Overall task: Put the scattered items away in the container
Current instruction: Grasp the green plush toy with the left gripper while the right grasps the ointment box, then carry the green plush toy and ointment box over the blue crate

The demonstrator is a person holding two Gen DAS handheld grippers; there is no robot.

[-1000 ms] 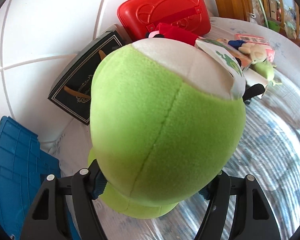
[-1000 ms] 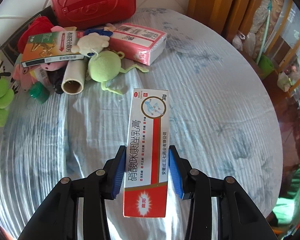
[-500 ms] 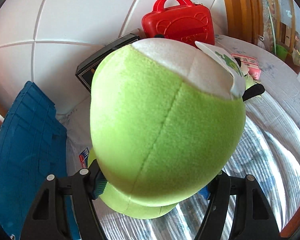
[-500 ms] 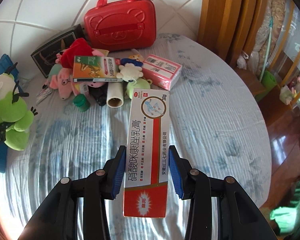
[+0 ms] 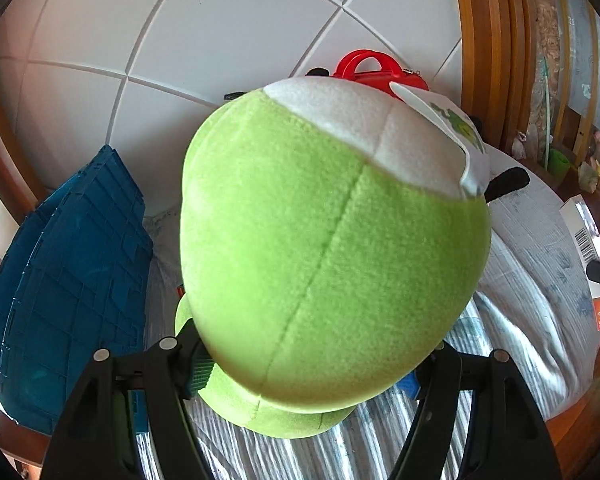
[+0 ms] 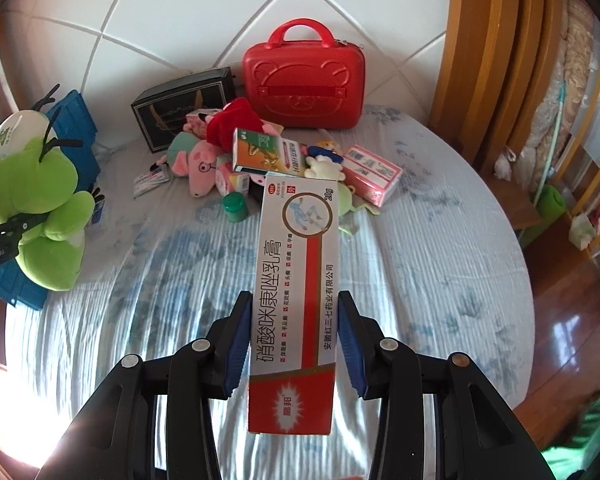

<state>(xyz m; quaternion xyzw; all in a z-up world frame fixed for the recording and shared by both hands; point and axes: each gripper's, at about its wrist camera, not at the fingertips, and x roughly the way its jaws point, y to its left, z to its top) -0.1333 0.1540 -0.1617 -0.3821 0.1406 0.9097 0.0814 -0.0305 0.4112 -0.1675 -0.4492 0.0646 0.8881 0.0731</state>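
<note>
Lengthwise, ointment box (image 6: 296,280) (clamped) points away from right gripper (image 6: 294,340).

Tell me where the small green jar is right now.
In the right wrist view, the green jar stands on the striped bedsheet at the near edge of the pile, just below the pink pig plush and left of the held ointment box.

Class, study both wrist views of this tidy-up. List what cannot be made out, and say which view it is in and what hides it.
- Left wrist: the green plush toy fills the frame and hides the left gripper pads, most of the red case and the scattered pile.
- Both views: the blue crate shows only its outside; its contents are unseen.
- Right wrist: the ointment box in the right gripper covers items behind it.
</note>
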